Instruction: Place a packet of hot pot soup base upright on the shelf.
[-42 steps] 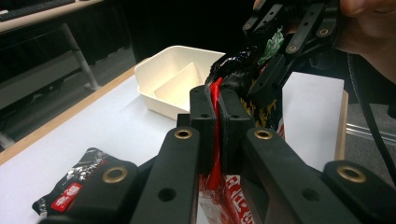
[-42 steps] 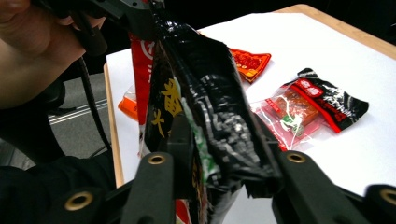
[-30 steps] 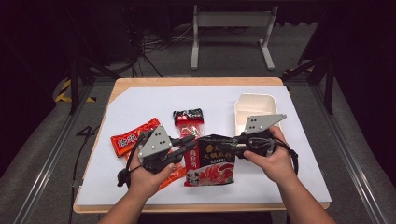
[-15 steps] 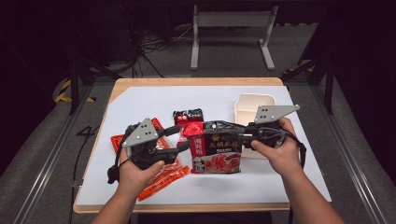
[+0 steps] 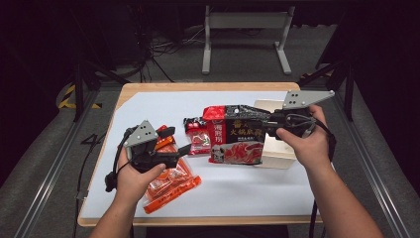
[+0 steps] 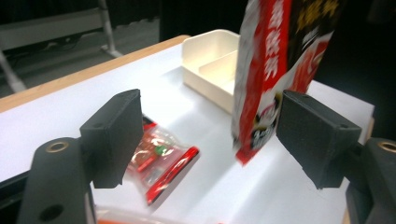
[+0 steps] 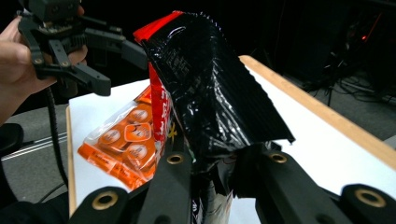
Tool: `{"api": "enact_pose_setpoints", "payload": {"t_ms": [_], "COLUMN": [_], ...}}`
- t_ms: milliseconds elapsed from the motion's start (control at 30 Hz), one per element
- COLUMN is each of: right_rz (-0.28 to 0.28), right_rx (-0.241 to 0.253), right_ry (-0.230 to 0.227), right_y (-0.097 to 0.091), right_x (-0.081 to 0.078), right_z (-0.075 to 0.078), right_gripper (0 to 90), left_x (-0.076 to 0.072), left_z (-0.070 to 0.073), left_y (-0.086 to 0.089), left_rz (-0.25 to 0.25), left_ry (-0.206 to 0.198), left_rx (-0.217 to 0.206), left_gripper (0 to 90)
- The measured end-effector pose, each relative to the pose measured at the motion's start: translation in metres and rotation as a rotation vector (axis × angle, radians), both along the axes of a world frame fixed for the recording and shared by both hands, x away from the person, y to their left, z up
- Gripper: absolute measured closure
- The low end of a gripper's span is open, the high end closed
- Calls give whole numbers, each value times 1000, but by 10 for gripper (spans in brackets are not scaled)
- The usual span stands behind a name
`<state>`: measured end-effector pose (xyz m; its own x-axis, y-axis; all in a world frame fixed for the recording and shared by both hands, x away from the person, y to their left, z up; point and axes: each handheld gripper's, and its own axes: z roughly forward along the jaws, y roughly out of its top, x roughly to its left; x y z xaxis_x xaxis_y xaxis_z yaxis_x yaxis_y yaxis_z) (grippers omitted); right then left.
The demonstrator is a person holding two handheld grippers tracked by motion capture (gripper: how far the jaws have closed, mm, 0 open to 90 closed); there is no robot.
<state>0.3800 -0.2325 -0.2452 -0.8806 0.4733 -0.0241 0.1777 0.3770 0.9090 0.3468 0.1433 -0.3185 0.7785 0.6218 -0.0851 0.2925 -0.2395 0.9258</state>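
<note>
Black pouch (image 5: pixel 236 135) lifted off bench (image 5: pixel 247 193), clamped at its 3 o'clock edge by right gripper (image 5: pixel 271 124) for carrying toward box (image 6: pixel 210 70); left gripper (image 5: pixel 185 148) at 9 o'clock, jaws just opened, apart, empty.

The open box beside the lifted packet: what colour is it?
The box is plain cream-white, clearest in the left gripper view.

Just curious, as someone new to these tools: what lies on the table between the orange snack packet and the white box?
In the high view, a small red sachet lies between the orange snack packet and the white box; the black-and-red hotpot packet hangs above that stretch, held in the right gripper.
</note>
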Motion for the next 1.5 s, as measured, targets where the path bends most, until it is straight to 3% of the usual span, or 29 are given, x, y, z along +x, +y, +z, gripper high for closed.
{"api": "enact_pose_setpoints", "payload": {"t_ms": [400,833,1500], "right_rz": [-40,-118,-264], "right_rx": [-23,-14,-59], "right_ry": [-85,-115,-189], "right_y": [-10,-32,-68], "right_x": [17,39,72], "right_z": [21,29,33], "right_gripper": [798,797,793], "left_x": [7,10,8], "left_z": [-6,-7,-12], "left_y": [11,22,45], "left_rz": [44,84,150], "left_ry": [18,41,55], "left_rx": [11,-10,-9], "left_gripper": [105,96,92]}}
